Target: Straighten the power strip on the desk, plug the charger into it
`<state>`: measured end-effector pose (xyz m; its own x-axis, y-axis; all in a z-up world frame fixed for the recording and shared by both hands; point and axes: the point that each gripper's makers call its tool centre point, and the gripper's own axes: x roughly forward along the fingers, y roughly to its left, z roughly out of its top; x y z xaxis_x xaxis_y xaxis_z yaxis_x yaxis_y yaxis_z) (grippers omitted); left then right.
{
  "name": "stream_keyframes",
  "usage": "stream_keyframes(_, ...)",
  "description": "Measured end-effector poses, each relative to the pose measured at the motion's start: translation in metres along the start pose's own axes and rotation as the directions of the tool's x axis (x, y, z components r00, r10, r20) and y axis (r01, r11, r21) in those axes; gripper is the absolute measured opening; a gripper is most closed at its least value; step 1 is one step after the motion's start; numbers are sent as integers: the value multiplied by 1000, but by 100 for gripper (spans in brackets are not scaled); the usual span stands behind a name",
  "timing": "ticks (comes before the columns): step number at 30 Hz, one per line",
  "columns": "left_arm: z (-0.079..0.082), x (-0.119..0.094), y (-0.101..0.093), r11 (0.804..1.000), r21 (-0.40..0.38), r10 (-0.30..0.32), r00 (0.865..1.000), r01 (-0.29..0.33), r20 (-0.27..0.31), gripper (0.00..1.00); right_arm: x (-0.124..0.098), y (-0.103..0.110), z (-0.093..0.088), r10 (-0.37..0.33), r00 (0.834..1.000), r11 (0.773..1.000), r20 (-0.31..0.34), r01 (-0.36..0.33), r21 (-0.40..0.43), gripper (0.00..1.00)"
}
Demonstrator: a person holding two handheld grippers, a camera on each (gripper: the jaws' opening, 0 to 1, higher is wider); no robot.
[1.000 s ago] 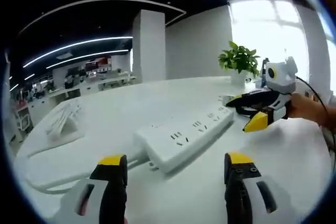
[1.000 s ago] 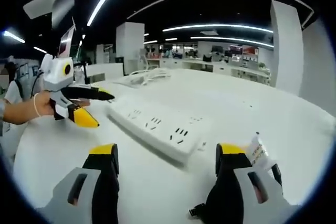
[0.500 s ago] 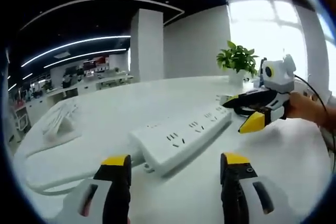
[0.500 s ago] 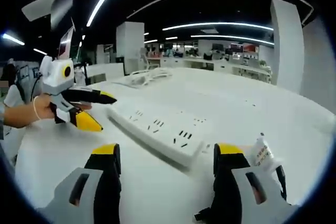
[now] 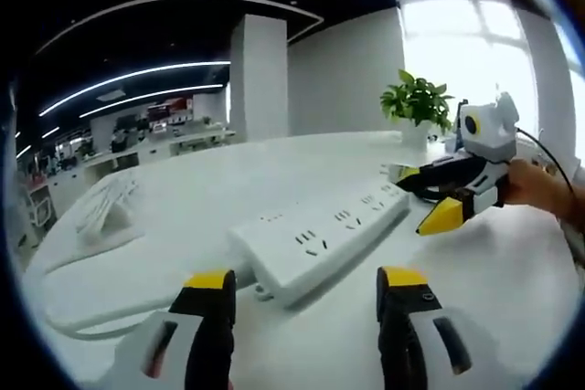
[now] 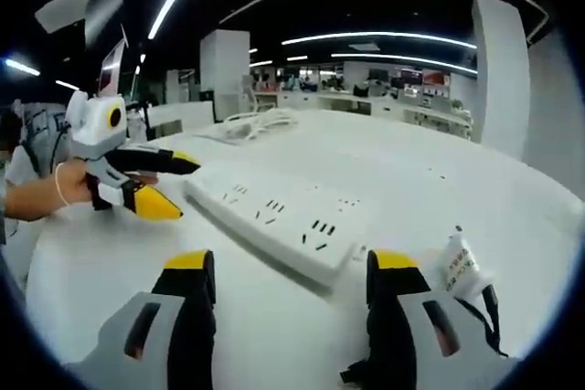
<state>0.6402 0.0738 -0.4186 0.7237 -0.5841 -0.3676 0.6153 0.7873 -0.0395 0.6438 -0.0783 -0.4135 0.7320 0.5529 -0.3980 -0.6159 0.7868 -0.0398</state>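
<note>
In the left gripper view, the left hand-held gripper [image 5: 306, 291] rises from 6 o'clock with its yellow-tipped jaws spread apart and nothing between them. Just beyond the tips lies the white power strip [image 5: 320, 237] on the white table [image 5: 512, 271], running diagonally from centre toward 2 o'clock, sockets facing up. Its white cable [image 5: 91, 321] curves away toward 8 o'clock. At 3 o'clock the right hand-held gripper [image 5: 437, 196] hovers by the strip's far end — jaws parted, a person's hand [image 5: 535, 184] behind it. A potted plant [image 5: 416, 107] stands at 1 o'clock, a bundle of white cable [image 5: 105, 207] at 9 o'clock.

In the right gripper view the right hand-held gripper's own jaws stand apart at 6 o'clock, holding nothing. A tagged black cord [image 6: 466, 299] — possibly the charger's, I cannot tell — lies at 4 o'clock.
</note>
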Motion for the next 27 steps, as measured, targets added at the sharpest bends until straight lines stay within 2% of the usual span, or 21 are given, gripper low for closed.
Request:
stream_keyframes(14,0,0,3,1000,-3,12,1000,-12,0,56,3,1,1,4,1000,1000,1,-4,1,57)
stream_keyframes(27,1,1,5,1000,-2,23,1000,-23,6,51,5,-1,2,-20,1000,1000,5,20,10,55)
